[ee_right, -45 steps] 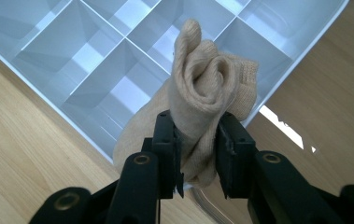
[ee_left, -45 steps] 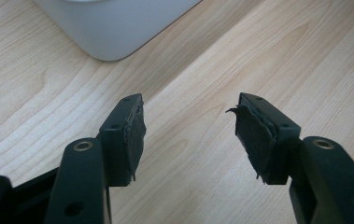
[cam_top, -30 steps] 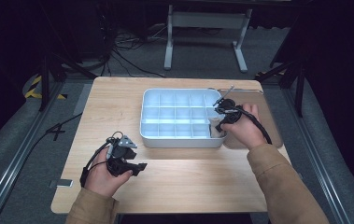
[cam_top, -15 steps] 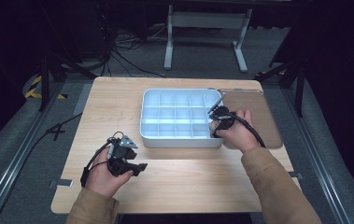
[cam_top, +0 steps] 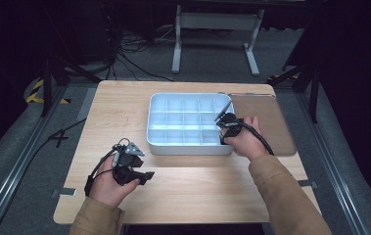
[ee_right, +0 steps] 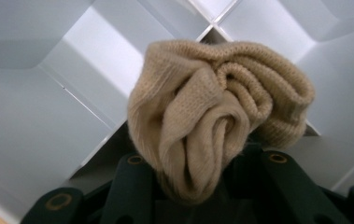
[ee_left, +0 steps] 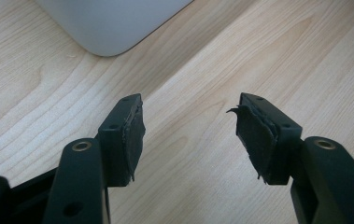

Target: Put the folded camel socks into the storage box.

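Observation:
A white tray [cam_top: 188,147] with several compartments stands mid-table. My right gripper [cam_top: 224,129] points down into its right side, near the front corner. In the right gripper view a bunched beige knitted cloth [ee_right: 212,107] sits pinched between the jaws of the right gripper [ee_right: 198,177], just above the tray's dividers [ee_right: 48,116]; it hides the pads. These jaws have just been opening, with the cloth still between them. My left gripper [cam_top: 144,175] rests on the wood in front of the tray's left corner [ee_left: 109,23]. Its fingers [ee_left: 130,135] stand apart, the left gripper [ee_left: 188,135] open and empty.
A brown mat [cam_top: 266,122] lies on the table to the right of the tray. Bare wood [cam_top: 124,112] stretches left of and in front of the tray. Dark floor, cables and a metal stand lie beyond the far edge.
My right hand has sunk and shifted slightly left, bringing the cloth lower into the tray's right side. The left hand has stayed where it was.

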The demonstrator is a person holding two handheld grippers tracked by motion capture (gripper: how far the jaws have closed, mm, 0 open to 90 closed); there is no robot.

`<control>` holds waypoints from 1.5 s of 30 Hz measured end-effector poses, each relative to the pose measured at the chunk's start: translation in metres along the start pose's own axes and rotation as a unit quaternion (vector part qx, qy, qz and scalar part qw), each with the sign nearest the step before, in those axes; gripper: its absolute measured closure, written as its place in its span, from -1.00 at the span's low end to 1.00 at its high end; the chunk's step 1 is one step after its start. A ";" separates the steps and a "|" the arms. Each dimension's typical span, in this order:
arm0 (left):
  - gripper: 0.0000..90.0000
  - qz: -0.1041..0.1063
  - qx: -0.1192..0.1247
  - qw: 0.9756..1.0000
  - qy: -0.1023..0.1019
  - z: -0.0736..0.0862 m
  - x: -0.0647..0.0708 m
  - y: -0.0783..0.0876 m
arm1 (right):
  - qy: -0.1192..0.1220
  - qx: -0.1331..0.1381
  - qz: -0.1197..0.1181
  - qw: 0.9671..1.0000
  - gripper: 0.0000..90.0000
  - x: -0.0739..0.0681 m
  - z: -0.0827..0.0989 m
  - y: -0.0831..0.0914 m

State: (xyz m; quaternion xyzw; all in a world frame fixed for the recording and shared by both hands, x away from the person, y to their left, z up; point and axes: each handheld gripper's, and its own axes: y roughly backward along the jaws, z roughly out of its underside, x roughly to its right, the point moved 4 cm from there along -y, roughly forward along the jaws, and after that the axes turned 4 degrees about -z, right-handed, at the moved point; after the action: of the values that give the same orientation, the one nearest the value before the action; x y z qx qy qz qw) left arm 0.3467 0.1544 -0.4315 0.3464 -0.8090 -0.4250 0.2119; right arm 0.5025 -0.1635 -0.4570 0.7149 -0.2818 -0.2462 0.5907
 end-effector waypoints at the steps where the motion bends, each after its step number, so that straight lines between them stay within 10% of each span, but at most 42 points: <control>1: -0.06 0.000 0.000 1.000 0.000 0.000 0.000 0.000 | -0.006 0.004 0.001 1.000 0.38 -0.001 0.000 0.001; 11: -0.06 -0.002 -0.001 1.000 -0.001 0.000 0.000 0.000 | -0.029 0.046 0.012 0.998 0.00 -0.001 -0.004 0.034; 19: -0.06 0.002 -0.005 1.000 -0.001 0.001 0.000 -0.001 | 0.008 0.033 0.019 0.999 0.63 -0.001 -0.007 0.026; 32: -0.06 0.003 -0.004 1.000 -0.001 0.001 0.001 -0.003 | -0.019 0.020 -0.006 1.000 0.70 0.004 -0.006 0.000; 45: -0.07 0.006 -0.008 1.000 0.000 0.002 0.001 -0.003 | -0.008 0.079 -0.002 0.997 0.14 0.004 0.005 0.033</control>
State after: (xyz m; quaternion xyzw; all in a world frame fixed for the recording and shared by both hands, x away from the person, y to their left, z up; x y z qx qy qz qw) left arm 0.3461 0.1534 -0.4354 0.3400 -0.8075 -0.4303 0.2170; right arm 0.4978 -0.1745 -0.4253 0.7576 -0.3040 -0.2299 0.5299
